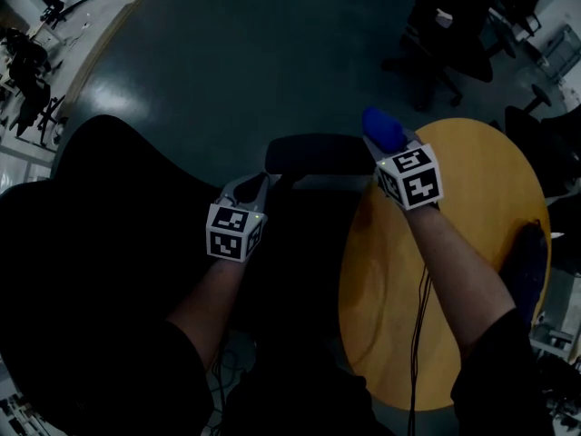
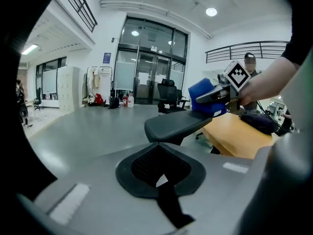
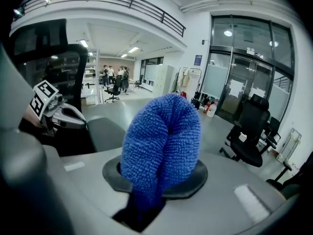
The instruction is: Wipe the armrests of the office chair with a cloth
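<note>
- Head view: the right gripper [image 1: 386, 143] clamps a blue microfibre cloth [image 1: 381, 127], which pokes out past its tips, just beside the far end of the black armrest [image 1: 318, 155]. The left gripper [image 1: 257, 187] sits at the armrest's other end. Dim light swallows the office chair [image 1: 91, 243] to the left of the left gripper, so its seat and second armrest cannot be made out. A round wooden table [image 1: 472, 271] lies beneath the right forearm.
- Left gripper view: the jaws are drawn together with nothing between them. The armrest pad lies straight ahead, just past the tips, and whether they touch it cannot be told. At the pad's far end the cloth rides in the right gripper. The pad's underside and post are largely hidden.
- Right gripper view: the jaws are closed on the cloth's lower fold. A plump loop stands up ahead of the tips and blocks much of the view, with the armrest showing to its left. The cloth looks light, soft and floppy. It seems best pinched on a bunched fold, as it is now, with the loop pressed flat to the pad. The pad looks firm and smooth.
</note>
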The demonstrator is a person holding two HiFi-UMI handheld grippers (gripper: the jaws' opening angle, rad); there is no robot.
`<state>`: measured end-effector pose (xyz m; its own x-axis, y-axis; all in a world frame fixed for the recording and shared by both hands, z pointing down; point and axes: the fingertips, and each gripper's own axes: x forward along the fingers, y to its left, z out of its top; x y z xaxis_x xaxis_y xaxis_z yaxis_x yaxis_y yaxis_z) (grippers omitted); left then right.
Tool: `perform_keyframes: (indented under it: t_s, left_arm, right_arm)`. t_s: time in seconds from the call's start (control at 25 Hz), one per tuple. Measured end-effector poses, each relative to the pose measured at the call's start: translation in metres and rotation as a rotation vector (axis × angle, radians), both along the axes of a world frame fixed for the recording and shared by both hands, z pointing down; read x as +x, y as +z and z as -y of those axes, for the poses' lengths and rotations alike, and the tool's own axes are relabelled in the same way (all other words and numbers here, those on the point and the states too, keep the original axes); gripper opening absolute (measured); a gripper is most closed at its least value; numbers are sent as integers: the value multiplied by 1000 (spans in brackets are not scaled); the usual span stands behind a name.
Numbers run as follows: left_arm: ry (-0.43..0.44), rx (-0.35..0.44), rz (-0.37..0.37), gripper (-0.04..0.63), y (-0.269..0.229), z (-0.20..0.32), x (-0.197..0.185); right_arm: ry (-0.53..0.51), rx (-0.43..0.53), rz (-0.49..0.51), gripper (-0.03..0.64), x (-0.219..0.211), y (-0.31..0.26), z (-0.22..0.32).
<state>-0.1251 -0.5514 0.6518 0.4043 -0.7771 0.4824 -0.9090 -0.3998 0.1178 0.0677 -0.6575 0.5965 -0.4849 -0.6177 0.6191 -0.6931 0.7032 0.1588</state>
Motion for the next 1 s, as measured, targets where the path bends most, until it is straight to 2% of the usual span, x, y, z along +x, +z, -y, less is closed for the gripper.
perform_keyframes:
  t_s: [0.24, 0.48, 1.0]
  left_arm:
    - [14, 5, -25, 15, 2, 5, 3]
    - [17, 16, -24, 15, 2, 7, 3]
    - [17, 13, 2, 14, 7, 12, 2]
  right_arm:
    - [-23, -53, -53, 105, -20, 24, 9]
    - [-49, -42, -100, 105, -34, 27, 10]
    - [-277, -6, -176, 106, -127, 32, -6]
